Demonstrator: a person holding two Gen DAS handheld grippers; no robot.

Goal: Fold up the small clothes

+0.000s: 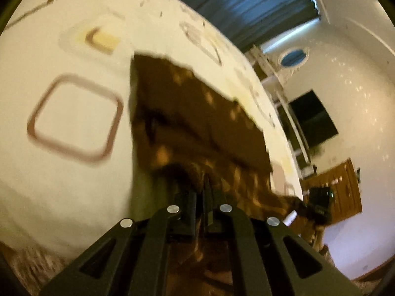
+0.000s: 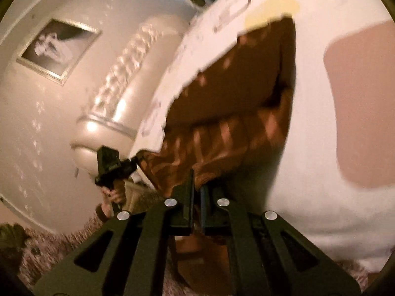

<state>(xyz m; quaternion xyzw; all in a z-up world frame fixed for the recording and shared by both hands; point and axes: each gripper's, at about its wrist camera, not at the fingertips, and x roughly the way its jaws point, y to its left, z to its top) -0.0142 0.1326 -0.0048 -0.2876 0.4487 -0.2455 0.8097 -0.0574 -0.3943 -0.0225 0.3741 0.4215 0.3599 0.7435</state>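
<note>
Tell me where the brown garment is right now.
The brown garment lies spread on the white patterned bedsheet, its near edge pinched by the left gripper and the right gripper.

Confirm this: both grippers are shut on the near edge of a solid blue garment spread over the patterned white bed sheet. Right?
Not quite. The garment is brown with lighter spots, not solid blue, as both wrist views show. The rest holds: the left gripper and right gripper are each shut on its near edge over the patterned white bed sheet.

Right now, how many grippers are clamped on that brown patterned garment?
2. The left gripper grips one corner of the brown garment; the right gripper grips the other corner, with the garment stretched between them over the white bedspread.
</note>
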